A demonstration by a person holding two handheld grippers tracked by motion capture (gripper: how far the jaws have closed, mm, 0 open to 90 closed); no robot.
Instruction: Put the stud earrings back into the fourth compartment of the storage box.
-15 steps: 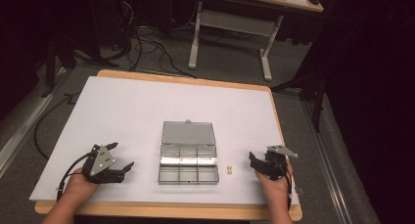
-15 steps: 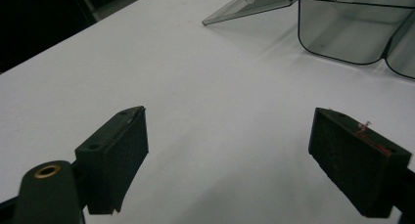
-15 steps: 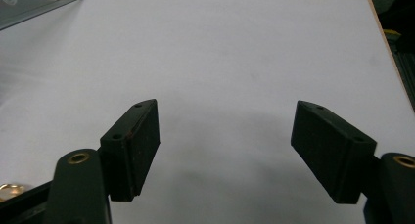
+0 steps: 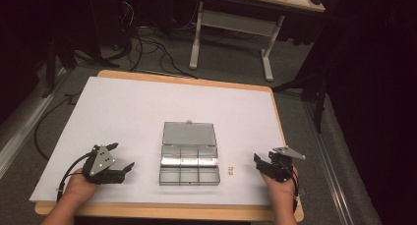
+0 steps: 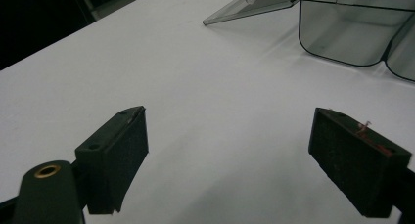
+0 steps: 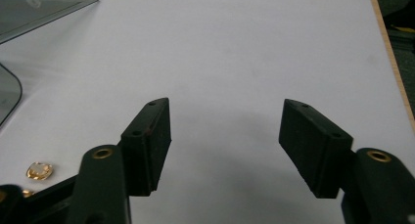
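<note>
Left gripper [image 4: 123, 161]: lower left of high view, jaws wide, empty, resting on table [image 4: 123, 112].
Right gripper [image 4: 256, 157]: lower right, jaws wide, nothing between.
Box [image 4: 189, 158]: centre, lid laid back, compartments look empty.
Gold bits [image 4: 231, 170]: just right of box, near right gripper.
Change: none visible since half a second ago.
Meaning: pick-up of bits not yet begun.
</note>
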